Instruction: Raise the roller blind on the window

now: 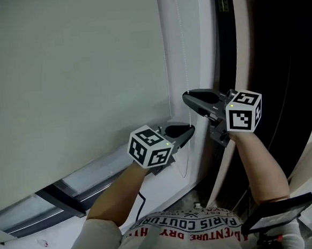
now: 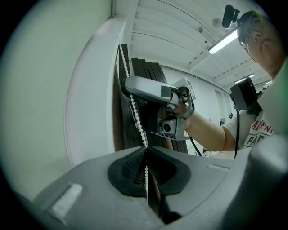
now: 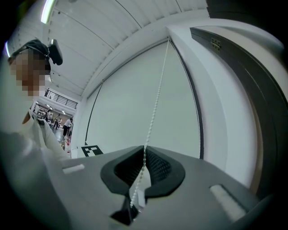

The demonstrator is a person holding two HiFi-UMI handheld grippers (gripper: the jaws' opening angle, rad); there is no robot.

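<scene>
Pale grey-green fabric roller blind (image 1: 71,74) hangs low over the window and fills the left of the head view. A narrow band of glass shows under its lower edge. White window frame (image 1: 192,38) runs up its right side.

White plastic bead chain (image 1: 183,49) hangs along that frame, just right of the blind's edge.

Left gripper (image 1: 190,129), dark grey with a marker cube: jaws fully together, and the chain is pinched in the seam of the ribbed black pads. In its own view the chain (image 2: 135,112) enters at the tips (image 2: 146,148) and climbs straight to the right gripper (image 2: 123,85) above.

Right gripper (image 1: 187,97), same build: it sits higher on the same strand, just above the left one and roughly level. Its jaws (image 3: 144,148) are closed onto the chain with no gap at the tips. Beads trail down between the pads, and above them the chain (image 3: 155,105) runs taut to the top of the blind (image 3: 139,99).

Both grippers are on one strand, stacked and close but not touching each other.
</scene>
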